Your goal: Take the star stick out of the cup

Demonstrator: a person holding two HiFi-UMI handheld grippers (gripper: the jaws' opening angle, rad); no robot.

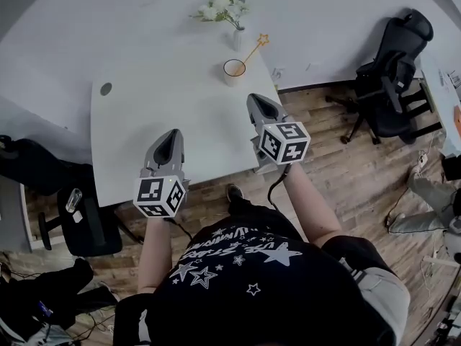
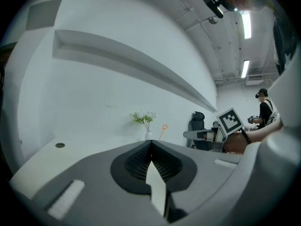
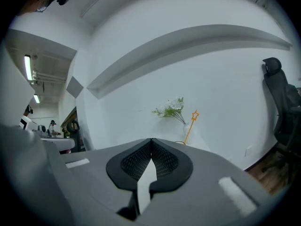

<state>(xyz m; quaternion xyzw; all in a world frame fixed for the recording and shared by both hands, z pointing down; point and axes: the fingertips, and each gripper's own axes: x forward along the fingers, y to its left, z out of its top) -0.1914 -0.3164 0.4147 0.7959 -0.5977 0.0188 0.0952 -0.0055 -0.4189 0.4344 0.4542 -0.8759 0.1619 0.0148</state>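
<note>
An orange star stick (image 1: 253, 50) leans to the right out of a white cup (image 1: 233, 71) near the far edge of the white table (image 1: 144, 121). In the right gripper view the star stick (image 3: 191, 125) rises just beyond my jaws. In the left gripper view the star stick (image 2: 162, 131) is small and far off. My right gripper (image 1: 259, 104) hovers over the table's right part, a short way in front of the cup, shut and empty. My left gripper (image 1: 171, 140) hangs over the table's near middle, shut with nothing in it.
A vase of white flowers (image 1: 229, 14) stands just behind the cup against the wall. A round grommet hole (image 1: 106, 89) sits at the table's far left. A black office chair (image 1: 392, 71) stands on the wood floor to the right; another dark chair (image 1: 79, 218) is at the lower left.
</note>
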